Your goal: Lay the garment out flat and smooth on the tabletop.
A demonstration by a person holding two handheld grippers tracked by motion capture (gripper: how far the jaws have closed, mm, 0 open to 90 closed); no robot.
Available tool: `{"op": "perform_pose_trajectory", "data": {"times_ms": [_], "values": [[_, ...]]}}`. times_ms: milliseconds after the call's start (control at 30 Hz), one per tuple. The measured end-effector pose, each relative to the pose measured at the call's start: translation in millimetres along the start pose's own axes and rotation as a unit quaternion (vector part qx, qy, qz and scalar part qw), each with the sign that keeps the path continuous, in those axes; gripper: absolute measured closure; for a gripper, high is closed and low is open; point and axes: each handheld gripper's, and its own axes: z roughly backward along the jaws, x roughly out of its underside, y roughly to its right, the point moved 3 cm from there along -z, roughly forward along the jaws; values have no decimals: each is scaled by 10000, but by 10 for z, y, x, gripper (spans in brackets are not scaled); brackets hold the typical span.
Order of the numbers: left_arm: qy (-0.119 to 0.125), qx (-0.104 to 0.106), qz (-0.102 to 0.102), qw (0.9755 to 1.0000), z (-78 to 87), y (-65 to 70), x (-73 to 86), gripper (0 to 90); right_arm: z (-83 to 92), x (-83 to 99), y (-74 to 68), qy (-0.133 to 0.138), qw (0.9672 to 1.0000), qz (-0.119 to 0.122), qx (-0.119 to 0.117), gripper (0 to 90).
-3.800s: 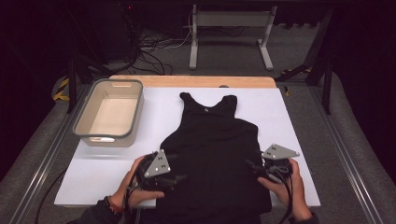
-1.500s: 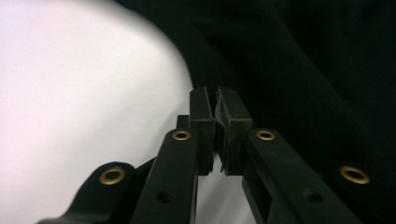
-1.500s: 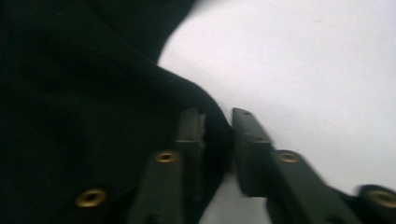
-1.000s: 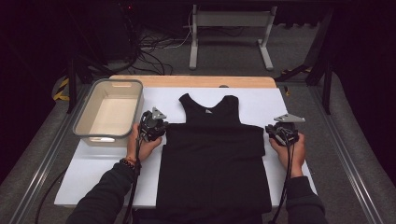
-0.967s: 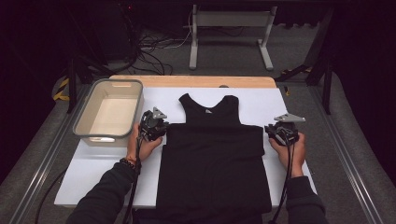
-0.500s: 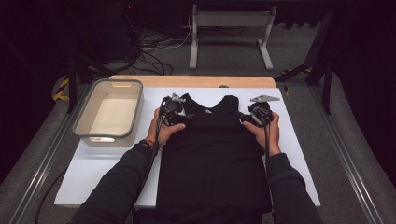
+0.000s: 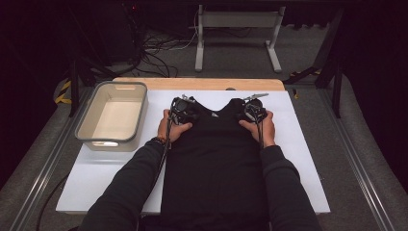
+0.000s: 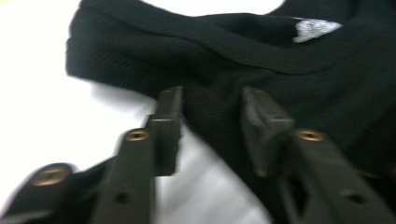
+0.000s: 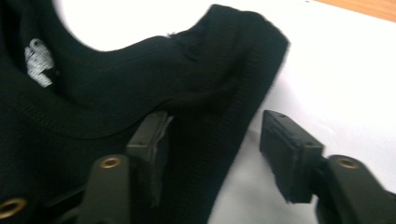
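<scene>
Risk: both grippers w/ jaws apart, just closing astride far straps of black tank top (image 7: 214,159), flat mid-table. Left gripper (image 8: 210,119) may nip one layer only; right gripper (image 9: 212,140) half off edge, could slip.

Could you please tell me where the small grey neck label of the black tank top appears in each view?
High view: pale fleck at the neckline, top centre, neck label.
Left gripper view: upper right.
Right gripper view: upper left.
Shared landmark: the black tank top.
</scene>
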Motion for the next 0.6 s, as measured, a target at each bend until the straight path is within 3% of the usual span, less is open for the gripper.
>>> {"op": "perform_pose_trajectory", "data": {"times_ms": [67, 133, 200, 233, 300, 400, 433, 533, 600], "values": [[-4, 151, -63, 9999, -1, 11, -1, 723, 0, -3, -11, 10, 10000, -1, -30, 561], [-29, 241, -108, 9996, 1, 27, -4, 818, -1, -13, -45, 5, 10000, 58, -70, 684], [-114, 242, -195, 9995, 22, 31, -6, 836, 7, -42, -98, -81, 9996, 274, -77, 847], [-136, 218, -199, 9995, 31, 28, -4, 836, 7, -42, -98, -81, 9996, 274, -77, 847], [-183, 150, -214, 9995, 58, 5, 7, 837, 39, -60, -82, -98, 9989, 383, 234, 857], [-71, -83, -186, 9998, 112, -102, -2, 837, 169, -71, 81, 233, 9986, 118, 464, 861], [-71, -83, -186, 9998, 112, -102, -2, 837, 169, -71, 81, 233, 9986, 118, 464, 861], [-114, -412, -490, 9979, 119, -140, -82, 837, 255, -110, 162, 474, 9969, 113, 614, 861], [0, -430, -459, 9980, 143, -149, -145, 836, 256, -128, 161, 498, 9963, 197, 673, 859]]}}
